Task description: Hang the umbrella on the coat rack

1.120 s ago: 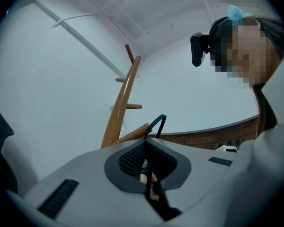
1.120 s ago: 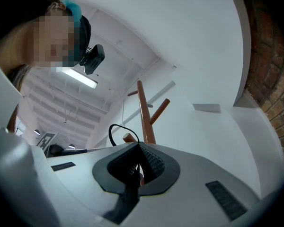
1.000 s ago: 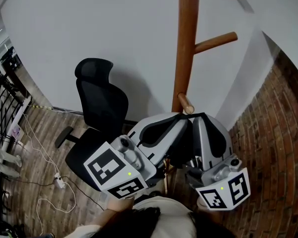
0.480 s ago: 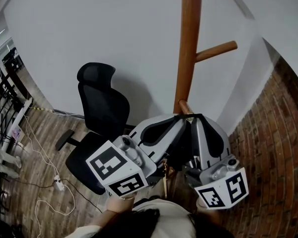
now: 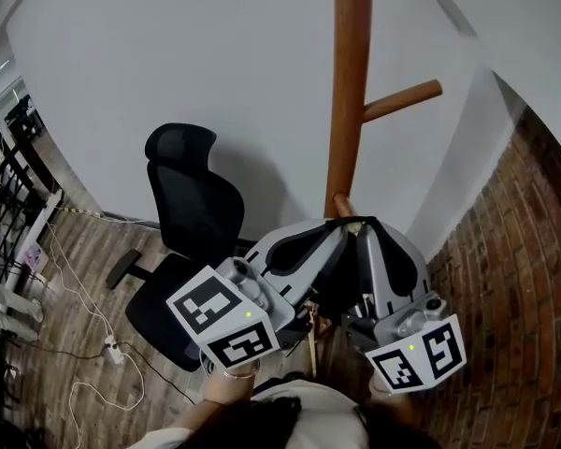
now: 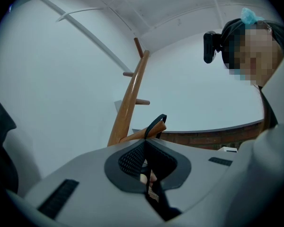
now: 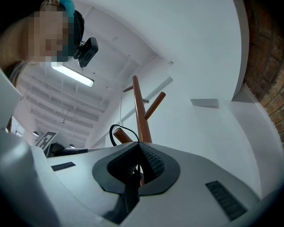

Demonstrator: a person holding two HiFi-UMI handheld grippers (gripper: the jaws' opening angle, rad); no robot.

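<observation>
**A:** Where's the umbrella's strap (image 6: 153,125)?

**B:** Pinched in both. The left hand-held gripper (image 5: 340,224) and right hand-held gripper (image 5: 364,225) are each clamped on it, tips side by side. Its loop sits just ahead, over the tip of the lower peg (image 5: 344,204) of the coat rack (image 5: 348,92).

**A:** Next?

**B:** Probably slide it along the peg, poleward. The umbrella body is hidden below.

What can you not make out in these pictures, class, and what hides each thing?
- Umbrella body: head view, mostly hidden beneath the left tool and right tool; only its strap loop shows clearly.
- Coat rack: head view, top cut off by the upper edge, base hidden behind the tools.
- Office chair: head view, seat partly covered by the left tool.
</observation>
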